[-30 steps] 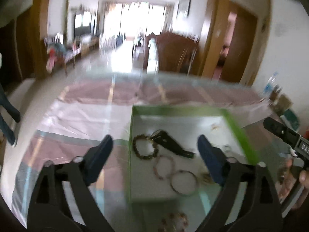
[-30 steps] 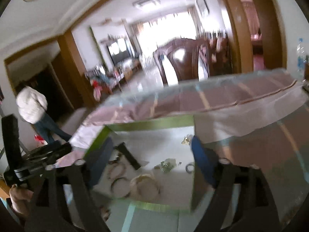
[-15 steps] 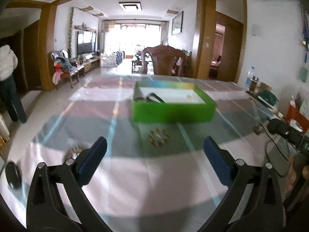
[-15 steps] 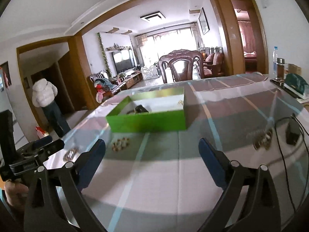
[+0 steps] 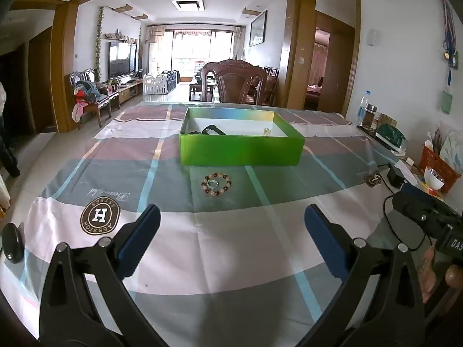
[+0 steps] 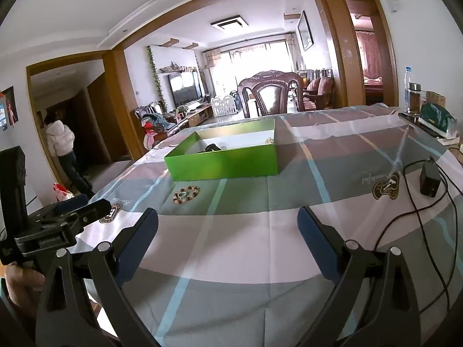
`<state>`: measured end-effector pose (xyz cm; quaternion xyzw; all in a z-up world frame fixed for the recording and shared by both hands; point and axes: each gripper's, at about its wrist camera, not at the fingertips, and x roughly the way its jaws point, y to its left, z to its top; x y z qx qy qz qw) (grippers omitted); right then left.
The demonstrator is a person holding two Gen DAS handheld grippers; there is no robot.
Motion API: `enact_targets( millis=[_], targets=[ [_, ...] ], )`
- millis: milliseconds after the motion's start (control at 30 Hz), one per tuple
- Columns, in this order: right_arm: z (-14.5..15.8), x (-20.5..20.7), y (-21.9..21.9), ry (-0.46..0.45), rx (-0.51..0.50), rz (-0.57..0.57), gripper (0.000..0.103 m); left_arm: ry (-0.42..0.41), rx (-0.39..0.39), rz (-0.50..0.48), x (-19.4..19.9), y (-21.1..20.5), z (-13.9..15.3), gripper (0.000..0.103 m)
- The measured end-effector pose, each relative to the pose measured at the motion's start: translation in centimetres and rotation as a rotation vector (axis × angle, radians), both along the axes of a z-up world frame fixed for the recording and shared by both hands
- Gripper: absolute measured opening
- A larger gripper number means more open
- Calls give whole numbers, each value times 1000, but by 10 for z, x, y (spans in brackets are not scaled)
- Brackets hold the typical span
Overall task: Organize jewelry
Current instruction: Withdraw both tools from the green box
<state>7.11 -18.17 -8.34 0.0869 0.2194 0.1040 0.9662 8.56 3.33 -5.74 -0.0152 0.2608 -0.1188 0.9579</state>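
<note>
Both grippers have drawn back from above the green box [image 5: 241, 149] to the near edge of the desk [image 5: 231, 248], so the box now sits well ahead of them instead of under the cameras; this looks like a pause between pieces, not a grasp in progress. The left gripper [image 5: 231, 231] and the right gripper [image 6: 227, 228] each have their blue-padded fingers spread wide, holding nothing. One beaded bracelet [image 5: 216, 184], a ring of round glossy beads in brown, cream and red, lies flat on the checked cloth just in front of the box, outside it, and probably goes in next. Inside the shiny cardboard box a black looped strap [image 5: 212, 130] and a small pale trinket [image 5: 266, 130] show above the wall.
</note>
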Motion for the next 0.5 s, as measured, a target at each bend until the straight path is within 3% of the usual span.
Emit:
enact_targets(
  millis=[500],
  targets=[
    [-6, -1, 0, 14, 1, 3, 95, 18, 1, 1, 2, 4, -4, 99]
  ],
)
